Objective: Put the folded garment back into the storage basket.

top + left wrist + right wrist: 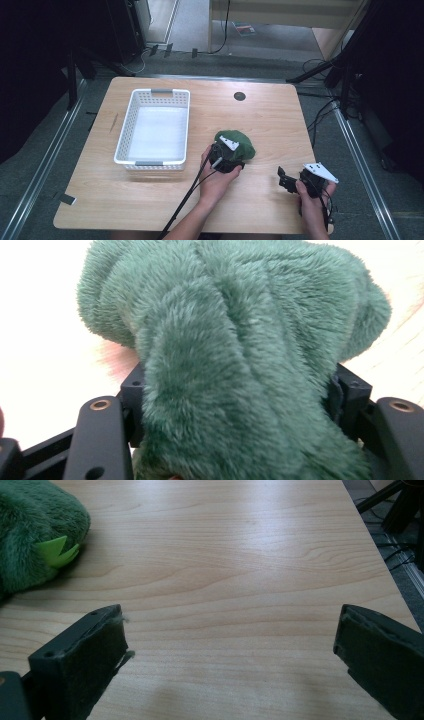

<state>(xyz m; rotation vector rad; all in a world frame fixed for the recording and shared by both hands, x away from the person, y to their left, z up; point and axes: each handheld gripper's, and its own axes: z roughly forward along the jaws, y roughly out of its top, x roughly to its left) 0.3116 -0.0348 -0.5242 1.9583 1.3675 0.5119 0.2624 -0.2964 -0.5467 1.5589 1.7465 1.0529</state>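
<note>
Meanwhile, the left claw (235,156) has clamped its jaws onto a green plush toy (241,144) lying on the worktop (270,115) to the right of the white basket (131,125), a grip seemingly taken so the toy can be lifted. Right of the toy, the right claw (286,179) waits with jaws spread wide and nothing between them. Nothing lies inside the basket.

Both forearms are bare, with no sleeves in sight. The left gripper (231,152) is black, topped by a grey three-cornered plate, and a black cable trails from it. The right gripper (285,180) is built the same. Its black fingers (87,650) carry dark, fuzzy pads and brass-ringed screw holes.
</note>
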